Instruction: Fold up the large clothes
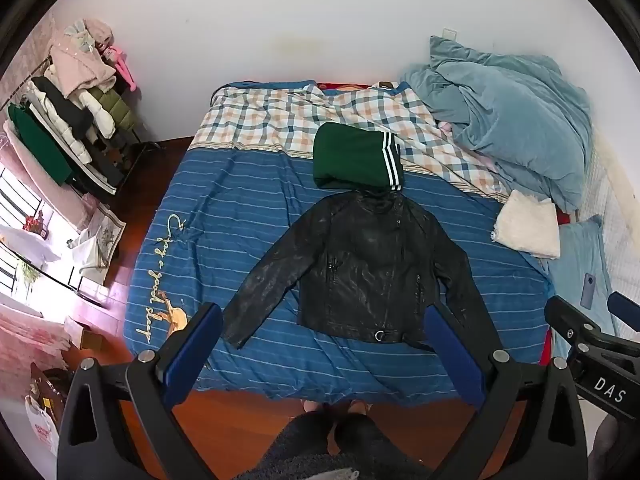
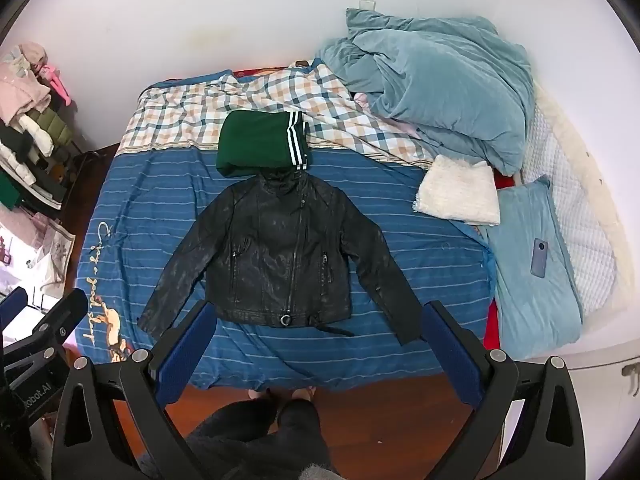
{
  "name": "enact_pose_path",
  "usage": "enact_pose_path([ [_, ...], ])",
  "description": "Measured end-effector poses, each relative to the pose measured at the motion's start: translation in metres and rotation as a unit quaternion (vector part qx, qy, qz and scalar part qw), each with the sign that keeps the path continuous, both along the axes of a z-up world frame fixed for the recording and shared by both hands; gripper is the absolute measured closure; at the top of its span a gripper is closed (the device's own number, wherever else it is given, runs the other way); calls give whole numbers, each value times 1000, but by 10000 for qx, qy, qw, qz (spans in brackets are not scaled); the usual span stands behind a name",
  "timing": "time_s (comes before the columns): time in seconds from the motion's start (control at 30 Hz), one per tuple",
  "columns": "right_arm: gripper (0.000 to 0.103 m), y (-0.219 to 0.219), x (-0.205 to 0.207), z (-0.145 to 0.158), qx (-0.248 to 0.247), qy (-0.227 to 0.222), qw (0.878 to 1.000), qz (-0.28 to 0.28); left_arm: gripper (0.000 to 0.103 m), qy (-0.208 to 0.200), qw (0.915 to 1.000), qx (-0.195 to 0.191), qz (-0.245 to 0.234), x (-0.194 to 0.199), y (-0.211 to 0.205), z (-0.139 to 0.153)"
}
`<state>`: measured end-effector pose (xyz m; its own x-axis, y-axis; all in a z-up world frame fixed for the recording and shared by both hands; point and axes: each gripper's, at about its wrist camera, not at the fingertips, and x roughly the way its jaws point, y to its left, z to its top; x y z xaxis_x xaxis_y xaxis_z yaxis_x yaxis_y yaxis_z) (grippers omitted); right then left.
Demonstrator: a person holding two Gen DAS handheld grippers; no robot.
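Observation:
A black leather jacket lies flat and face up on the blue striped bed sheet, sleeves spread out; it also shows in the right wrist view. A folded green garment with white stripes lies just beyond its collar, also seen in the right wrist view. My left gripper is open and empty, held above the foot of the bed. My right gripper is open and empty, held likewise above the jacket's hem. Neither touches the jacket.
A heap of light blue bedding fills the far right of the bed. A folded white cloth and a blue pillow with a phone lie at the right. A loaded clothes rack stands at the left. The person's legs stand on the wood floor.

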<state>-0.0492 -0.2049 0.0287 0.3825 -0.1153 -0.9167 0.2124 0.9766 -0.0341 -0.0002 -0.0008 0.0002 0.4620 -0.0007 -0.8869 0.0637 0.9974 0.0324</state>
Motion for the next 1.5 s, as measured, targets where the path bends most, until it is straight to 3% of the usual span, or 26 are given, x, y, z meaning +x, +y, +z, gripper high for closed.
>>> enact_pose_path([
  [0.5,0,4,0,4,-94,10,9999,69,0,-58,9999,-86,50,0,4,13],
  [1.5,0,-2,-2,9,-118,51,9998,139,0,-40,10000,-37,-52,0,-3,7],
])
